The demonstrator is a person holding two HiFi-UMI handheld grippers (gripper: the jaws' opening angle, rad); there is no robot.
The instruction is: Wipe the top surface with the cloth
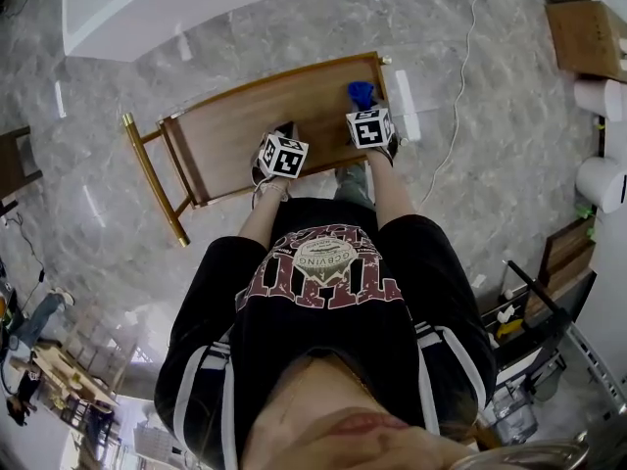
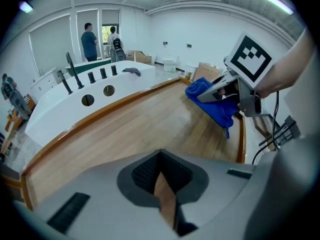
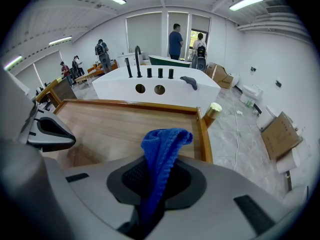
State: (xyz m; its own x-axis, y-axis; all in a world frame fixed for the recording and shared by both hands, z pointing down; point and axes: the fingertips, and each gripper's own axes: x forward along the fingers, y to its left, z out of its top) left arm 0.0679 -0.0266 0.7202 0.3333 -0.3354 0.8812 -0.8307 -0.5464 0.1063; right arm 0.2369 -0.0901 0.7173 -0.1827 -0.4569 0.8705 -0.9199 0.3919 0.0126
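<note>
The top surface [image 1: 245, 116], a wooden panel with a raised rim, is lying bare in front of the person. The right gripper [image 1: 364, 109] is hovering near its right rim, its jaws clamping a fold of the blue cloth [image 3: 161, 149]. I cannot tell whether the cloth's hanging end is touching the wood. The left gripper [image 1: 283, 130] is hanging mid-panel, its jaws pinched together on nothing. A good wipe is probably calling for the cloth pressed flat and overlapping passes leftward.
</note>
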